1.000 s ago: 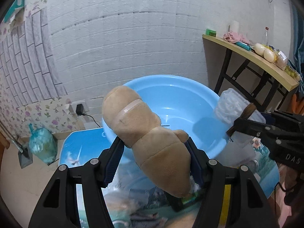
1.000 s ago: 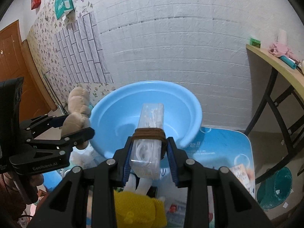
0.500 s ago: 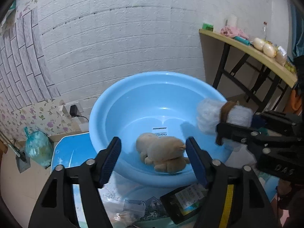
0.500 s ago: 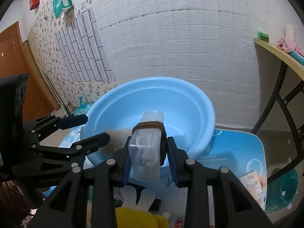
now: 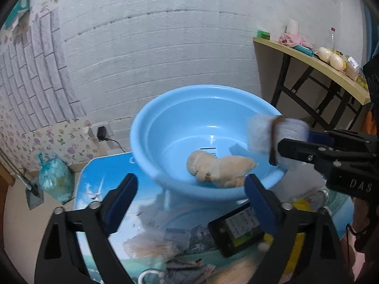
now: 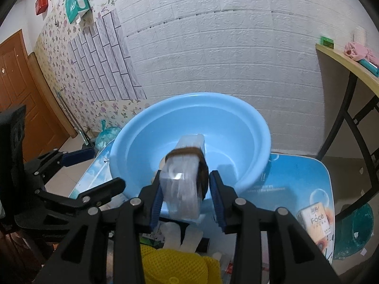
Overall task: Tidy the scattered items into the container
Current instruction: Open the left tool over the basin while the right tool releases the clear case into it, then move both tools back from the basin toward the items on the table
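Note:
A tan plush toy [image 5: 220, 168] lies on its side inside the blue basin [image 5: 142, 127]. My left gripper [image 5: 189, 182] hovers just in front of the basin's near rim, its jaws opening wide with nothing between them. My right gripper [image 6: 186, 175] holds a clear plastic box [image 6: 182, 189] with a brown band over the basin's [image 6: 236, 99] near rim. Its jaws are just starting to open, and the box, still between the pads, looks blurred. In the left wrist view that box [image 5: 258, 137] hangs over the basin's right rim.
The basin stands on a low blue table [image 5: 99, 172]. In front of it lie a black packet [image 5: 236, 227], a clear bag [image 5: 151, 243], a yellow mesh item [image 6: 175, 267] and a tissue pack [image 6: 315, 222]. A wooden shelf table [image 5: 308, 64] stands at the right.
The left gripper let go of the plush toy, which dropped into the basin, and its jaws spread wide. The right gripper carried the clear box forward over the basin.

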Demonstrator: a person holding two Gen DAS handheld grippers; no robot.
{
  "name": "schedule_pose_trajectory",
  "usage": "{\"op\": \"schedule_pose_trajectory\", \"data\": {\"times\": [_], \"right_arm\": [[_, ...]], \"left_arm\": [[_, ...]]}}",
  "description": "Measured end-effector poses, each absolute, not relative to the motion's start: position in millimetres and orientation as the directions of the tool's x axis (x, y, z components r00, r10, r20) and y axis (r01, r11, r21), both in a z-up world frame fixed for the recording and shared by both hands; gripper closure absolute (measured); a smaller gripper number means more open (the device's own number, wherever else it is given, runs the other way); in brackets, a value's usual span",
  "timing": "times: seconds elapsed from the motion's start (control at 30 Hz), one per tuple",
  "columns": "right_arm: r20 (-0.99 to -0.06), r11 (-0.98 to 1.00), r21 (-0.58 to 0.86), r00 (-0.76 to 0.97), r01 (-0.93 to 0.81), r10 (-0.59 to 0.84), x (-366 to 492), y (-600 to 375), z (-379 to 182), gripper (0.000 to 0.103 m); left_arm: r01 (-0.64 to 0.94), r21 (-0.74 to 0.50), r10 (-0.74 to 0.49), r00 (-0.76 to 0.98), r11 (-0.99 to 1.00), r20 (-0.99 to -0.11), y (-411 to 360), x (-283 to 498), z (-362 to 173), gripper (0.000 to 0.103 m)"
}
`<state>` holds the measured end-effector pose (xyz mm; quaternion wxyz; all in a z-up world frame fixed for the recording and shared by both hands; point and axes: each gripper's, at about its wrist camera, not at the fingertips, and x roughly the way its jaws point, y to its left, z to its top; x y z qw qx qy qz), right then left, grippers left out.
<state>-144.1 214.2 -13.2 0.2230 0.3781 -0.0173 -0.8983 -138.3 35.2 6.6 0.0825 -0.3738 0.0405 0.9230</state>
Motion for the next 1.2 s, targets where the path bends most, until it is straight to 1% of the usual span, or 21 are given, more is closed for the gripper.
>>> {"op": "schedule_pose_trajectory", "data": {"times": [0.1,0.27,0.37,0.43,0.57,0.77,0.93,1.0,1.07,1.2], "right_arm": [[-0.671,-0.902,0.200,-0.617,0.383,-0.411,-139,215,-11,0.066],[-0.653,-0.910,0.199,-0.643,0.363,-0.399,-120,219,-4,0.066],[-0.627,-0.923,0.187,-0.682,0.337,-0.376,-103,226,1,0.066],[-0.633,-0.926,0.193,-0.680,0.323,-0.370,-94,230,1,0.065],[-0.640,-0.934,0.193,-0.683,0.301,-0.352,-77,234,-4,0.065],[-0.655,-0.951,0.162,-0.693,0.262,-0.302,-50,238,-15,0.066],[-0.691,-0.955,0.165,-0.661,0.248,-0.291,-39,242,-29,0.065],[-0.701,-0.956,0.165,-0.653,0.241,-0.286,-36,244,-34,0.050],[-0.708,-0.953,0.180,-0.641,0.243,-0.297,-32,248,-39,0.049],[-0.725,-0.957,0.161,-0.630,0.240,-0.280,-24,252,-47,0.049]], "left_arm": [[-0.163,0.004,0.116,-0.721,-0.987,-0.683,29,-127,8,0.005],[-0.145,-0.063,0.150,-0.731,-0.987,-0.666,11,-107,2,0.004],[-0.095,-0.104,0.140,-0.749,-0.990,-0.648,-6,-93,0,0.003],[-0.062,-0.141,0.139,-0.750,-0.988,-0.647,-18,-85,-3,0.000],[-0.007,-0.200,0.137,-0.750,-0.980,-0.647,-37,-69,-6,0.000],[0.016,-0.113,0.061,-0.766,-0.994,-0.640,-42,-44,-11,0.000],[-0.003,-0.106,0.073,-0.747,-0.994,-0.660,-46,-30,-20,0.000],[-0.008,-0.115,0.084,-0.735,-0.993,-0.673,-48,-27,-25,0.000],[-0.004,-0.118,0.084,-0.730,-0.993,-0.679,-51,-24,-30,0.000],[0.002,-0.125,0.086,-0.711,-0.992,-0.697,-56,-20,-40,0.000]]}}
